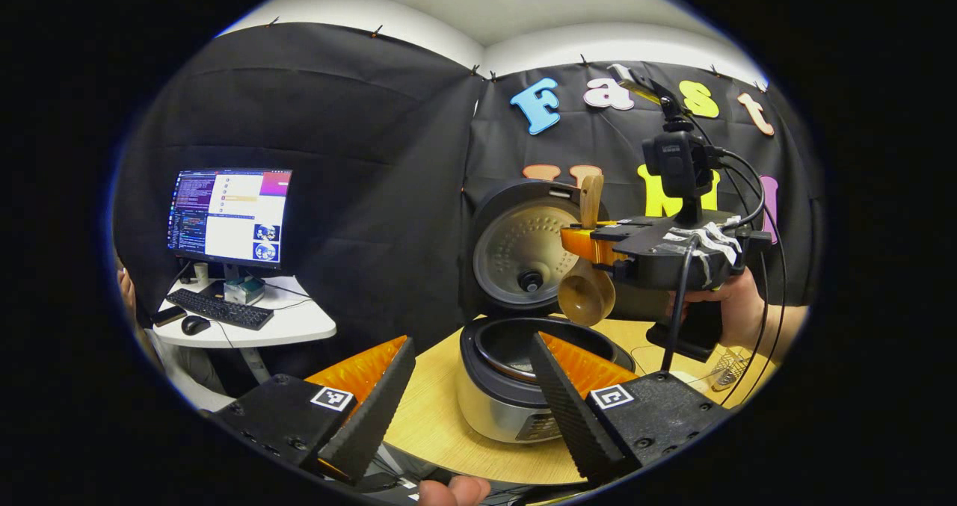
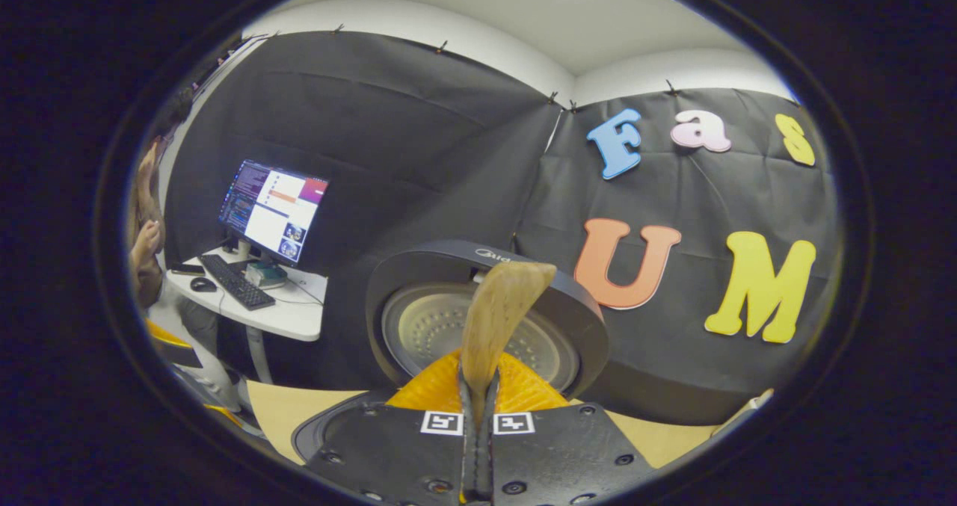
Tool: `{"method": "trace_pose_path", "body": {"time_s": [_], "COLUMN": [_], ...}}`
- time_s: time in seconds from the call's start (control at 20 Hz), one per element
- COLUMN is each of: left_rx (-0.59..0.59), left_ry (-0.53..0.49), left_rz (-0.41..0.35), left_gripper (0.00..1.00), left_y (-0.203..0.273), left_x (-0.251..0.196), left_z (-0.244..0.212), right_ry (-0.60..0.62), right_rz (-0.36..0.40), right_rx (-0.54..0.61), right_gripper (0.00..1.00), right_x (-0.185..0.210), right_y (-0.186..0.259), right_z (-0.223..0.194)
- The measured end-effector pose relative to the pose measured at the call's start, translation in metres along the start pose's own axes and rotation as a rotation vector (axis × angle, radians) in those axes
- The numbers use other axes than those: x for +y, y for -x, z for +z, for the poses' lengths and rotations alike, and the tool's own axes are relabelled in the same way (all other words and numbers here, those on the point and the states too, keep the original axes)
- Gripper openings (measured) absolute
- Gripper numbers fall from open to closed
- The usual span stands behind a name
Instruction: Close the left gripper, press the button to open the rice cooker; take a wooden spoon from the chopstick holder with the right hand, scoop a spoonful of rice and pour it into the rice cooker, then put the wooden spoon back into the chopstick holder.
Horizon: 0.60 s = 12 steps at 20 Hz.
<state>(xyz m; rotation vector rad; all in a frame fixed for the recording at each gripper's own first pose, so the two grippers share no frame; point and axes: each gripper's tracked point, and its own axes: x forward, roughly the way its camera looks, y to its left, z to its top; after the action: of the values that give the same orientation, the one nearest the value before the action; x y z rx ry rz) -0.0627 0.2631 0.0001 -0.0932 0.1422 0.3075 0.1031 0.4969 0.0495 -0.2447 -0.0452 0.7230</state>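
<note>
The rice cooker (image 1: 499,409) stands on the wooden table with its lid (image 1: 523,248) raised and the inner pot showing. My left gripper (image 1: 472,341) is open in front of the cooker, with nothing between its fingers. A hand holds my right gripper (image 1: 592,250) above the pot's right side, shut on the wooden spoon (image 1: 587,297). The spoon hangs almost upright, bowl down, just over the pot. In the right gripper view, the spoon's handle (image 2: 497,319) sticks up from my shut right gripper (image 2: 478,390), with the lid (image 2: 419,326) behind it. I cannot tell whether the spoon holds rice.
A metal wire holder (image 1: 729,368) stands on the table (image 1: 434,416) at the far right, behind the right hand. A white desk (image 1: 277,326) with a monitor (image 1: 232,218), keyboard and mouse is off to the left. A person's hand (image 2: 146,248) shows at the left edge.
</note>
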Motion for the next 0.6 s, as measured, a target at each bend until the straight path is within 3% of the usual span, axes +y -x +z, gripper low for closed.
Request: {"method": "trace_pose_path", "body": {"time_s": [0.35, 0.6], "left_rx": [-0.015, -0.032], "left_ry": [-0.005, -0.026], "left_rz": [-0.022, -0.046], "left_gripper": [0.99, 0.99], "left_y": [0.003, 0.007], "left_x": [-0.013, -0.033], "left_z": [0.005, 0.012], "right_ry": [-0.216, -0.373], "right_rz": [0.023, 0.016], "right_rx": [0.005, 0.031], "right_gripper": [0.0, 0.0], "right_x": [-0.018, -0.056], "right_y": [0.025, 0.052], "right_z": [0.006, -0.003]}}
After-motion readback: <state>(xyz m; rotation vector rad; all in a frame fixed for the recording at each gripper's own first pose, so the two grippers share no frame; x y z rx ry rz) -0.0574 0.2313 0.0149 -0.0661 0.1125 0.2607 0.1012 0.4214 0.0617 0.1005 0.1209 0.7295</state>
